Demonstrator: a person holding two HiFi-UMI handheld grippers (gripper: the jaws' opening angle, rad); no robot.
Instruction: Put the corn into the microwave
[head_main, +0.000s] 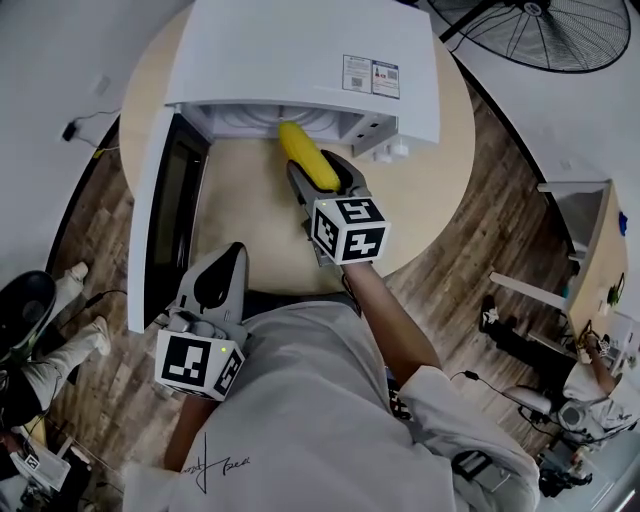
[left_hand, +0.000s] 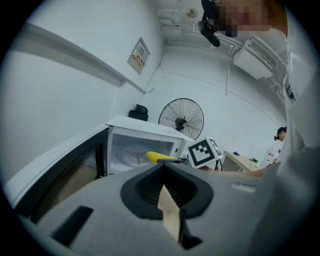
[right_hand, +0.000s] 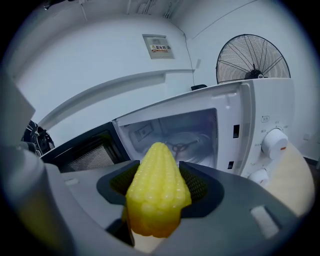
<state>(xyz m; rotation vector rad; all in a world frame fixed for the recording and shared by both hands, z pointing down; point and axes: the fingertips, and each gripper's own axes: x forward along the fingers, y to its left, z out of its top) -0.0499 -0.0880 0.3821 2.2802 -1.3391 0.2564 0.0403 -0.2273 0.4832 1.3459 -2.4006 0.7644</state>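
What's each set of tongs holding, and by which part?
Right tongs grip the yellow corn cob around its thick end, with the tapered tip sticking out ahead. Left tongs are shut and hold nothing.

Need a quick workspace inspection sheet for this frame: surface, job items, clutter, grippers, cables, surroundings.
Surface: round wooden table, carrying the microwave.
Job's things: white microwave with its door swung open; corn held with its tip at the opening, not set down.
Clutter: nothing seen.
Grippers: right gripper shut on the corn; left gripper jaws together, empty, held back near the person's body.
Cables: thin cable on the floor left of the table; another at lower right.
Surroundings: wood floor, standing fan, desk, other people at the edges.
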